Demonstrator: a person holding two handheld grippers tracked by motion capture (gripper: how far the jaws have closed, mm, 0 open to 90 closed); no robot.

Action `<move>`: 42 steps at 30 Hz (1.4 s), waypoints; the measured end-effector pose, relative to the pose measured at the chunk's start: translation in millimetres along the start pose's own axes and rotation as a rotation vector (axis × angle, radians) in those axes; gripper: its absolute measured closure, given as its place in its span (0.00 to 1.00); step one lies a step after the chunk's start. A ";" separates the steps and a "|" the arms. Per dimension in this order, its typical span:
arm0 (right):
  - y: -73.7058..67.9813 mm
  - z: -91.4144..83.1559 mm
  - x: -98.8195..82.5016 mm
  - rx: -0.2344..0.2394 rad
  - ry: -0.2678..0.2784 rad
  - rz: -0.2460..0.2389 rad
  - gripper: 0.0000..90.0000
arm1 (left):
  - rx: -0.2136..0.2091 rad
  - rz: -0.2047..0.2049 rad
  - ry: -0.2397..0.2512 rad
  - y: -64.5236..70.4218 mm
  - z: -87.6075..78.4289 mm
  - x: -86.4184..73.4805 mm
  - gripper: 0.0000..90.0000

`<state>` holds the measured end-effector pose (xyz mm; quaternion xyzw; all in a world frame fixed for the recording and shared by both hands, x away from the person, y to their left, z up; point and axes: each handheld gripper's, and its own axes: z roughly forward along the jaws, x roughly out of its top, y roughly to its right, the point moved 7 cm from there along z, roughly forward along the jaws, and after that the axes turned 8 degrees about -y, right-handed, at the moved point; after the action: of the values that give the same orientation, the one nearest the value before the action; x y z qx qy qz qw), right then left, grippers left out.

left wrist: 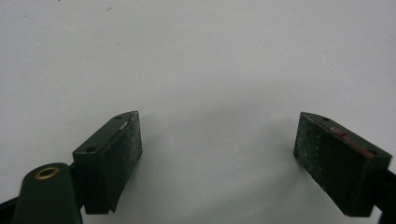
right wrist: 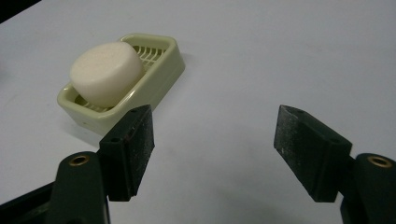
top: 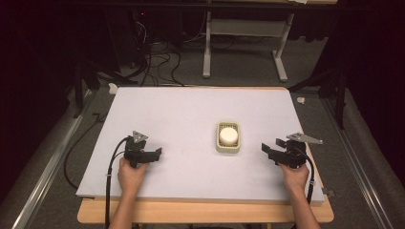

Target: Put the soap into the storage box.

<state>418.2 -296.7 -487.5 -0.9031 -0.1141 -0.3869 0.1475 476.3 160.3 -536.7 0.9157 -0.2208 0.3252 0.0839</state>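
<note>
Dark room all around, with a grey floor, black cables (top: pixel 153 57) in a heap at the back and the white legs of a stand (top: pixel 207 52) behind them. In the middle, a wooden table (top: pixel 205 212) with a big white sheet (top: pixel 181 109) on top.

On the sheet, a bit right of the middle, a pale green soap dish (top: pixel 228 145). Inside it, a round white soap (top: pixel 228 135), lying on the ribs of the dish. Nothing touching the dish or the soap.

At the left, near the front edge, the left hand (top: pixel 131 174) around the left gripper (top: pixel 157 153). Points toward the middle of the sheet. Seen from the left gripper view: two black jaws wide apart, let go, only bare white sheet between them. Well apart from the dish.

At the right, the right hand (top: pixel 295 175) around the right gripper (top: pixel 264 149). Points left, toward the dish, with a gap of bare sheet in between. Nearer to the dish than the left one. Seen from the right gripper view: jaws apart too, let go, holding nothing, just white sheet between the two pads. Dish and soap up in the left corner there, past the tip of the jaw on that side, near it but not touching and not between the jaws.

A black cable from each gripper, down past the arms to the front of the table.
</note>
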 end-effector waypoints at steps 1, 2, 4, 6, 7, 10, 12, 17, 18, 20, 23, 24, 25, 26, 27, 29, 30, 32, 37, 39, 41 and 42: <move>-0.7 1.2 -1.4 0.003 -0.006 0.004 0.33 | 0.000 0.000 0.000 0.0 0.0 0.0 0.17; -1.4 2.4 -2.7 0.004 -0.011 0.010 0.33 | 0.000 0.000 0.000 0.0 0.0 0.0 0.17; -1.9 4.6 -4.4 0.001 -0.019 0.005 0.33 | 0.000 0.000 0.000 0.0 0.0 0.0 0.17; -2.5 6.5 -5.8 0.000 -0.024 0.000 0.33 | 0.000 0.000 0.000 0.0 0.0 0.0 0.17; -2.8 7.5 -6.4 -0.001 -0.025 -0.004 0.33 | 0.000 0.000 0.000 0.0 0.0 0.0 0.17; -3.8 10.9 -8.3 -0.002 -0.032 -0.002 0.33 | 0.000 0.000 0.000 0.0 0.0 0.0 0.17; -4.2 13.4 -10.2 -0.004 -0.045 -0.004 0.33 | 0.001 0.000 0.000 0.0 0.0 0.0 0.17; -5.5 19.0 -14.4 -0.014 -0.067 -0.016 0.33 | 0.001 0.001 0.000 0.0 0.0 0.1 0.17; -5.4 20.5 -15.1 -0.016 -0.072 -0.017 0.33 | 0.001 0.001 0.000 0.0 0.0 0.0 0.17; -5.7 23.5 -17.0 -0.021 -0.087 -0.018 0.33 | 0.001 0.000 0.000 0.0 0.0 0.0 0.17; -6.7 28.6 -19.6 -0.036 -0.103 -0.031 0.33 | 0.001 0.001 0.000 0.0 0.0 0.0 0.17; -6.8 29.4 -20.2 -0.040 -0.111 -0.034 0.33 | 0.001 0.001 0.000 0.1 0.0 0.0 0.17; -7.1 30.8 -20.4 -0.045 -0.112 -0.037 0.33 | 0.001 0.001 0.000 0.0 0.0 0.0 0.17; -7.2 31.6 -20.5 -0.053 -0.117 -0.043 0.34 | 0.001 0.001 0.000 0.0 0.0 0.0 0.17; -7.9 32.3 -20.9 -0.057 -0.123 -0.046 0.34 | 0.001 0.001 0.000 0.0 0.0 0.0 0.17; -9.2 34.0 -21.3 -0.066 -0.129 -0.060 0.34 | 0.001 0.001 0.000 0.0 0.0 0.0 0.17; -9.8 34.5 -21.6 -0.072 -0.134 -0.065 0.34 | 0.001 0.001 0.000 0.0 0.0 0.0 0.17; -11.0 36.1 -21.8 -0.081 -0.140 -0.073 0.34 | 0.001 0.000 0.000 0.0 0.0 0.0 0.17; -13.1 40.2 -23.7 -0.113 -0.167 -0.106 0.33 | 0.001 0.000 0.000 0.0 0.0 0.0 0.17; -13.7 40.5 -24.1 -0.117 -0.172 -0.106 0.33 | 0.000 0.000 0.000 0.0 0.0 0.0 0.17; -14.0 41.2 -24.2 -0.120 -0.177 -0.111 0.32 | 0.001 0.000 0.000 0.0 0.0 0.0 0.17; -14.1 41.5 -24.3 -0.122 -0.178 -0.118 0.31 | 0.001 0.000 0.000 0.0 0.0 0.0 0.17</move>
<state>424.9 -271.2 -530.1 -0.9328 -0.1561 -0.3194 0.0585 476.3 160.3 -536.7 0.9156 -0.2208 0.3254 0.0835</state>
